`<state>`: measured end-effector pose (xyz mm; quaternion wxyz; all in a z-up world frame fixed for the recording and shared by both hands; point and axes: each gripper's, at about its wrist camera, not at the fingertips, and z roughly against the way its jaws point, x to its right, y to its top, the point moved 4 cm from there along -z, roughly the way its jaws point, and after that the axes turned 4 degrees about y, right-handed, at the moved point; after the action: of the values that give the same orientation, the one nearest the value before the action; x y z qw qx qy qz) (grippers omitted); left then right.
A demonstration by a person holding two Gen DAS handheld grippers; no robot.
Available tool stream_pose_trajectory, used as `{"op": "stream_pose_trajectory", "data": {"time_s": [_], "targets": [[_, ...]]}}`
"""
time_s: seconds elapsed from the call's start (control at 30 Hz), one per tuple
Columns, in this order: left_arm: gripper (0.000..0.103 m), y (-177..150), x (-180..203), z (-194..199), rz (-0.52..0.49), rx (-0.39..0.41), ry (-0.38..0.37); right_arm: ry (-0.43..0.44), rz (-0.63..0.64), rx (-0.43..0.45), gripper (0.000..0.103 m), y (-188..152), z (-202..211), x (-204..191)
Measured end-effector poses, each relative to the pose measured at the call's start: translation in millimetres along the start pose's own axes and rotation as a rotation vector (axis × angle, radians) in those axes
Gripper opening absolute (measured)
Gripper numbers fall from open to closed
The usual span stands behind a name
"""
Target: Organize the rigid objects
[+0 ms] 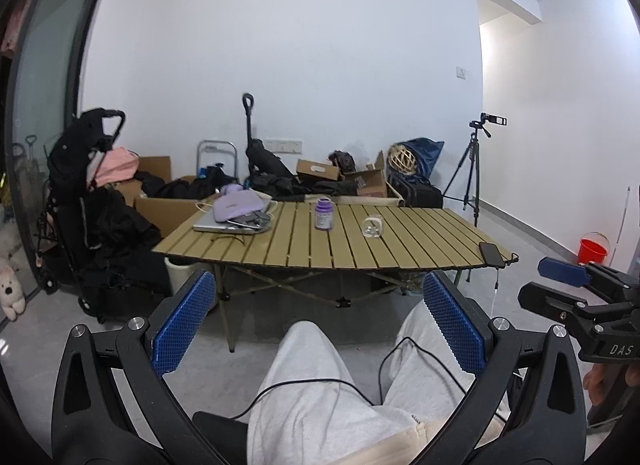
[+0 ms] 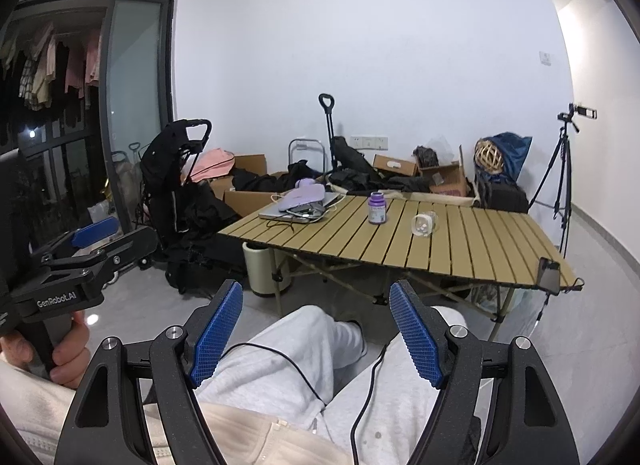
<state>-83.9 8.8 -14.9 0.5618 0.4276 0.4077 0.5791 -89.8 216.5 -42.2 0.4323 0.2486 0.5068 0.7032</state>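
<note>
Tan slatted table (image 1: 400, 241) stands ahead of both grippers, well apart from them. Purple bottle (image 1: 323, 215) stands upright near the table's middle; at its 3 o'clock, just beside but apart, a clear jar (image 1: 373, 227) lies on its side. At the bottle's 9 o'clock, a laptop (image 1: 224, 225) carries a lilac pouch (image 1: 238, 205). A dark phone (image 1: 491, 253) rests at the table's near right corner, a cable trailing off the edge.

Left gripper (image 1: 320, 321): blue-padded fingers (image 1: 184, 321) spread wide, nothing between them, held low over the seated person's grey-trousered legs (image 1: 316, 377). It also appears at 9 o'clock in the right wrist view, gripped by a hand (image 2: 68, 353).

Right gripper (image 2: 316, 333): fingers (image 2: 416, 341) likewise spread, holding nothing, above the same legs; it shows at 3 o'clock in the left wrist view. A black cable (image 2: 288, 365) crosses the lap.

Background: black stroller (image 1: 92, 193) at 9 o'clock of the table, cardboard boxes (image 1: 336, 171) and dark clothing against the white wall, tripod with camera (image 1: 476, 169) at 2 o'clock, red bucket (image 1: 594, 251) at 3 o'clock, plush toy (image 1: 10, 293) on the floor at far left.
</note>
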Motion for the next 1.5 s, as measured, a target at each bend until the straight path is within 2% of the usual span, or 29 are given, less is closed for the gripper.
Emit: {"op": "stream_pose_trajectory", "data": {"time_s": [0.1,0.23,0.4,0.5,0.63,0.73,0.83,1.03,1.13,1.23,1.43,1.5], "targets": [[0.103,6,-2,-19,0.007,-0.025,-0.014,0.016,-0.013,-0.034,0.081,3,-13,9],[0.103,17,-9,-52,0.003,-0.033,0.004,-0.002,-0.009,-0.069,0.081,13,-34,30],[0.103,25,-17,-119,-0.041,-0.075,0.041,-0.053,0.013,-0.135,0.081,26,-80,64],[0.103,25,-19,-168,-0.069,-0.123,0.031,-0.061,-0.004,-0.236,0.081,24,-124,91],[0.103,27,-14,-224,-0.084,-0.143,0.017,-0.074,-0.056,-0.335,0.081,22,-184,133],[0.103,30,-7,-278,-0.088,-0.181,-0.021,-0.064,-0.083,-0.367,0.081,30,-225,159],[0.103,31,2,-326,-0.070,-0.244,-0.077,-0.084,-0.094,-0.367,0.081,44,-258,180],[0.103,29,15,-430,-0.062,-0.293,-0.115,-0.105,-0.214,-0.361,0.081,68,-359,253],[0.103,26,18,-478,-0.049,-0.332,-0.103,-0.124,-0.246,-0.364,0.081,73,-412,284],[0.103,23,23,-529,-0.048,-0.364,-0.091,-0.156,-0.223,-0.389,0.081,78,-479,311],[0.103,16,31,-594,-0.057,-0.392,-0.088,-0.264,-0.209,-0.415,0.081,74,-559,349],[0.103,12,34,-611,-0.060,-0.408,-0.091,-0.311,-0.259,-0.445,0.081,68,-581,366]]}}
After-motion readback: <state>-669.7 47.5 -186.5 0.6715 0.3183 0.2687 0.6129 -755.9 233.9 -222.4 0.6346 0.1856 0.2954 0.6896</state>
